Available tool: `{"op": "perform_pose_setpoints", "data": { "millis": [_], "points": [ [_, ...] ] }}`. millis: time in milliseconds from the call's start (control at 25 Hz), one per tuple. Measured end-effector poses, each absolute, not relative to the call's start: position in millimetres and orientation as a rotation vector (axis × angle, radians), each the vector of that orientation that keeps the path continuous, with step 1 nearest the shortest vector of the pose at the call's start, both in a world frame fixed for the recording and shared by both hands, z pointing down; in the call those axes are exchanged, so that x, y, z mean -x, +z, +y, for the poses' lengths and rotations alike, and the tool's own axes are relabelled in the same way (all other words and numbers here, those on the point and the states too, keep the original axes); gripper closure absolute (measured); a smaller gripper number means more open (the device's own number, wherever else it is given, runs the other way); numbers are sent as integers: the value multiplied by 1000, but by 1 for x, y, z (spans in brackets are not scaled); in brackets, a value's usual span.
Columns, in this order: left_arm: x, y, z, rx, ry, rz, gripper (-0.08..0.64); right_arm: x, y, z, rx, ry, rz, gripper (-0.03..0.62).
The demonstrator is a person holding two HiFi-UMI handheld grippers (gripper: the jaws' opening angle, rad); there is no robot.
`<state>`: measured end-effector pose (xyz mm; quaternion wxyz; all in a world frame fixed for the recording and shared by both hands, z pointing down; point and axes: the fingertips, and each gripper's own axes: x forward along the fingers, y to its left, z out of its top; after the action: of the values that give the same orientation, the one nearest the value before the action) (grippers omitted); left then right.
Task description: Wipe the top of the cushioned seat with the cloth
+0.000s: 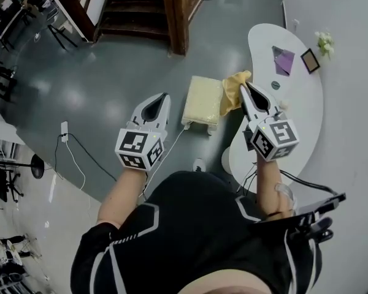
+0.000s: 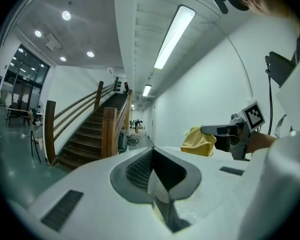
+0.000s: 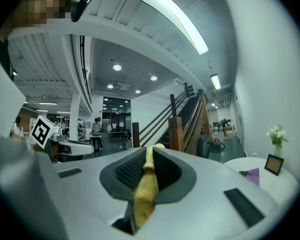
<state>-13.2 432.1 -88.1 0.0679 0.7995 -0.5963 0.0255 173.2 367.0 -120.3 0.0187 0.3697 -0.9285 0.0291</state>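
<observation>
Head camera looks down; gripper cameras look level, apparently sharing staircase (image 2: 85, 134) (image 3: 190, 116).

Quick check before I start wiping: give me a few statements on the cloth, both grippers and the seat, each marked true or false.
1. The right gripper is clamped on the yellow cloth. True.
2. The left gripper holds a second cloth. False: its jaws are together with nothing between them.
3. The cloth lies spread flat on the seat. False: it hangs from the right gripper, held up in the air.
4. The seat stands on the floor beside the white table. True.
</observation>
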Motion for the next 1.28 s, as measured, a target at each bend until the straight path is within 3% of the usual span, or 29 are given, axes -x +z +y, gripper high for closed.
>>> {"op": "perform_pose_setpoints", "data": {
  "millis": [400, 1280],
  "points": [
    [-4, -70, 338, -2447, 150, -1761, 557, -198, -103, 285, -1217, 145, -2873, 548],
    [84, -9, 152, -2606, 216, -1418, 557, -97, -30, 155, -1423, 246, -2653, 548]
  ]
}}
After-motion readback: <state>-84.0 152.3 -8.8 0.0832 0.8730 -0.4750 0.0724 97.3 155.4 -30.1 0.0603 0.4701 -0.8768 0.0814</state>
